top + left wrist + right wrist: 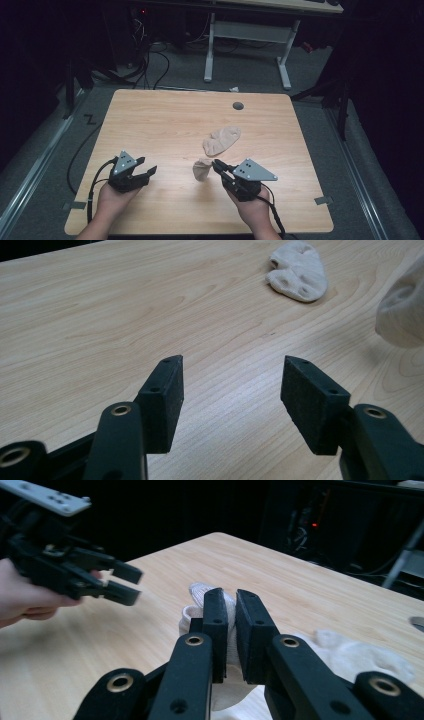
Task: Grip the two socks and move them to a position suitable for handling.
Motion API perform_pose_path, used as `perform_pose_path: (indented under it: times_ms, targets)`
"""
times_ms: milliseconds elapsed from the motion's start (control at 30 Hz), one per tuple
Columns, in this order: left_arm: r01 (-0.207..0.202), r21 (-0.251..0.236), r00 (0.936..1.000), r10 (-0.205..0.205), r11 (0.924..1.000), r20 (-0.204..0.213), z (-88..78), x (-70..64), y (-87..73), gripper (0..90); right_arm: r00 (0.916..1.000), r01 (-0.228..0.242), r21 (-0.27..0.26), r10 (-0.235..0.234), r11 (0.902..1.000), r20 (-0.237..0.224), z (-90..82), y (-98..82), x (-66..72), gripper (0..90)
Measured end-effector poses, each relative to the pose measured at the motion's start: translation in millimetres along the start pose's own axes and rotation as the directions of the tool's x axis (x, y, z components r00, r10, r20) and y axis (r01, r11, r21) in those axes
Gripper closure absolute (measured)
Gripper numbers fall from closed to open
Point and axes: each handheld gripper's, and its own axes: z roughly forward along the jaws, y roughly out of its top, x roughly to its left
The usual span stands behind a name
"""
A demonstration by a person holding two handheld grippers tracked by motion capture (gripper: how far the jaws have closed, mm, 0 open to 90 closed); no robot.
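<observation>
Mostly your right gripper (216, 165) hides the middle of the beige sock (202, 170) that it holds; in the right gripper view the cloth (231, 630) shows as a thin strip between the nearly closed jaws, and its lower end is cut off by them. No writing or brand can be read anywhere. The held sock hangs at the jaw tips, just above the wooden table (150, 120). A second sock (222, 140) lies flat on the table a little beyond it, apart. Your left gripper (145, 169) stands wide with nothing between the jaws, well to the left of both socks.
</observation>
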Motion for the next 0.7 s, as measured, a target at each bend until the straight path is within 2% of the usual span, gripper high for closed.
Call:
perform_pose_path:
  times_ms: [200, 333, 500, 700]
  targets:
    - [-0.006, 0.006, 1.0, 0.006, 1.0, 0.001, 0.9, -1.2, 0.1, 42.8, 0.9985, -0.006, 0.002, 0.006, 1.0, -0.054, 4.9, -1.0, 11.3, 84.1]
    - [-0.006, 0.006, 1.0, 0.006, 1.0, 0.003, 0.9, -1.3, 0.1, 42.7, 0.9961, -0.008, 0.026, 0.011, 0.9996, -0.088, 11.0, -4.3, 17.3, 84.1]
    - [-0.015, 0.013, 0.9999, 0.015, 0.9998, 0.008, 2.0, -2.1, -0.1, 42.6, 0.9951, -0.017, 0.063, 0.023, 0.9979, -0.096, 20.3, -10.8, 19.7, 84.1]
    - [-0.013, 0.016, 0.9999, 0.013, 0.9998, 0.011, 2.3, -2.2, -0.4, 42.6, 0.9951, -0.069, 0.099, 0.076, 0.9926, -0.063, 26.9, -19.4, 9.2, 83.9]
